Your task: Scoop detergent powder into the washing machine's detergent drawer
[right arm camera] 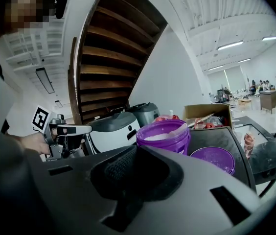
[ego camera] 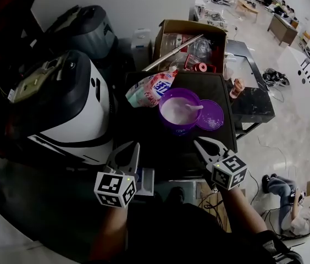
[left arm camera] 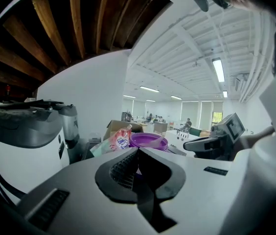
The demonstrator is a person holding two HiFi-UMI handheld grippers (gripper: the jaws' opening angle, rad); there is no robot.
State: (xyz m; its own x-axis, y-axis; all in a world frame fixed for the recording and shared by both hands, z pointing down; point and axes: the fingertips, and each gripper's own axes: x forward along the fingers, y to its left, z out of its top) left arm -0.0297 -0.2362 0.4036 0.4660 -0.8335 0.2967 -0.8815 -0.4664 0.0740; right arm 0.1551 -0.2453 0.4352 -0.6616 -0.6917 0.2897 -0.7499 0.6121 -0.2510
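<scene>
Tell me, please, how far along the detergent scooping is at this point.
Done: the purple tub is open, its lid lying beside it, and a scoop rests in the powder. In hand: nothing; the left tongs and right tongs are both shut and empty, short of the tub. Left: grasp the scoop, lift powder and carry it to the washing machine, where I can see no open drawer.
</scene>
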